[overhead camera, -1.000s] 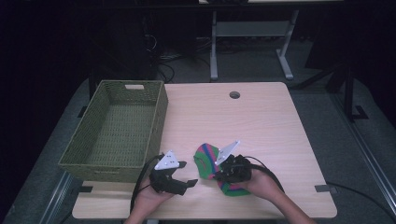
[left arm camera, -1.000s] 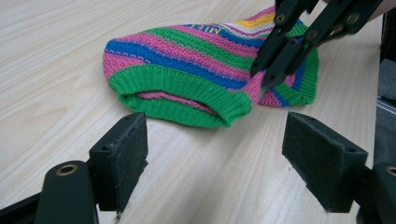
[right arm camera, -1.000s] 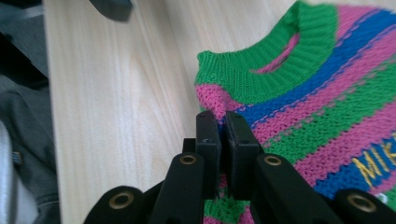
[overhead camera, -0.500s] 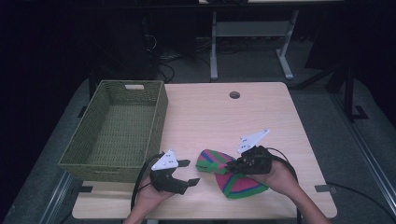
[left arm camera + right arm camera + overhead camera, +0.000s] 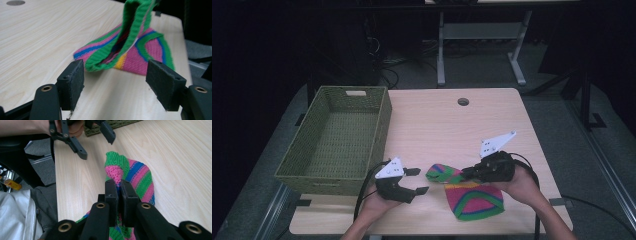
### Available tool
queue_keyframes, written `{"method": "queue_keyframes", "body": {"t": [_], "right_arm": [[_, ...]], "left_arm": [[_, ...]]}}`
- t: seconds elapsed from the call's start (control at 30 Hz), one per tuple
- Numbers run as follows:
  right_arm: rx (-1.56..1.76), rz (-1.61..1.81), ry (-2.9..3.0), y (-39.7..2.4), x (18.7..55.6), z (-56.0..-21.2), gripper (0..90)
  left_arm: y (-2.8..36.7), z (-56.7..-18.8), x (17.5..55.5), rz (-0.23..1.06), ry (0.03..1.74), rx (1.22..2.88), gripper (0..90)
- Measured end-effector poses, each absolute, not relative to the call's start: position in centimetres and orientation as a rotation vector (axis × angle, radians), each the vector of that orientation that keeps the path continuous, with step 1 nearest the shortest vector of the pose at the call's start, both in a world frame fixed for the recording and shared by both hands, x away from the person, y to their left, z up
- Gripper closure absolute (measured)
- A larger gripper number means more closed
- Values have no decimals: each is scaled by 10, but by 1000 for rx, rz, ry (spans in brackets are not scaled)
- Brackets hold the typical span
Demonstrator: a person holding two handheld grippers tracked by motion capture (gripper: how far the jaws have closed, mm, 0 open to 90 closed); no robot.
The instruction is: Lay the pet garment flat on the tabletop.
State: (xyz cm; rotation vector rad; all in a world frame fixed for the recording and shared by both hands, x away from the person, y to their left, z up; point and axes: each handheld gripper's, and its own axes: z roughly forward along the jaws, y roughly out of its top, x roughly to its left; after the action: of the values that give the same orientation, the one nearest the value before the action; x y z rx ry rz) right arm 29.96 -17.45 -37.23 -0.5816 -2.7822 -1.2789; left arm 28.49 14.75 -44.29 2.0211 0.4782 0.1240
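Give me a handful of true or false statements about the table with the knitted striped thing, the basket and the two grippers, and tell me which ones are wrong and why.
1. The right gripper is clamped on the striped knit piece. True.
2. The left gripper holds the knit piece too. False: its jaws stand apart with the green edge near them but not pinched; they have just been closing a little.
3. The woven basket has the knit piece inside it. False: the piece is on the table, to the right of the basket.
4. The knit piece has pink, green and blue stripes. True.
5. Part of the knit piece is lifted off the table. True: the right gripper holds one end raised.
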Motion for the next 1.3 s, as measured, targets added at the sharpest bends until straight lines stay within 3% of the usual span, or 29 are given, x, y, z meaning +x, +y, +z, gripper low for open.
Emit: {"method": "queue_keyframes", "body": {"t": [0.37, 0.57, 0.77, 0.87, 1.3], "right_arm": [[-545, -1304, -2772, -179, 303, -367, 850], [-544, -1310, -2772, -182, 304, -366, 850], [-552, -1312, -2774, -184, 306, -367, 851], [-569, -1305, -2772, -186, 306, -367, 851], [-615, -1282, -2787, -195, 308, -368, 852]], "left_arm": [[130, -453, 301, 158, 459, 2055, 314], [121, -460, 310, 130, 442, 2094, 441], [114, -454, 311, 129, 391, 2094, 700], [114, -453, 310, 125, 369, 2110, 786], [117, -444, 305, 114, 325, 2088, 841]]}}
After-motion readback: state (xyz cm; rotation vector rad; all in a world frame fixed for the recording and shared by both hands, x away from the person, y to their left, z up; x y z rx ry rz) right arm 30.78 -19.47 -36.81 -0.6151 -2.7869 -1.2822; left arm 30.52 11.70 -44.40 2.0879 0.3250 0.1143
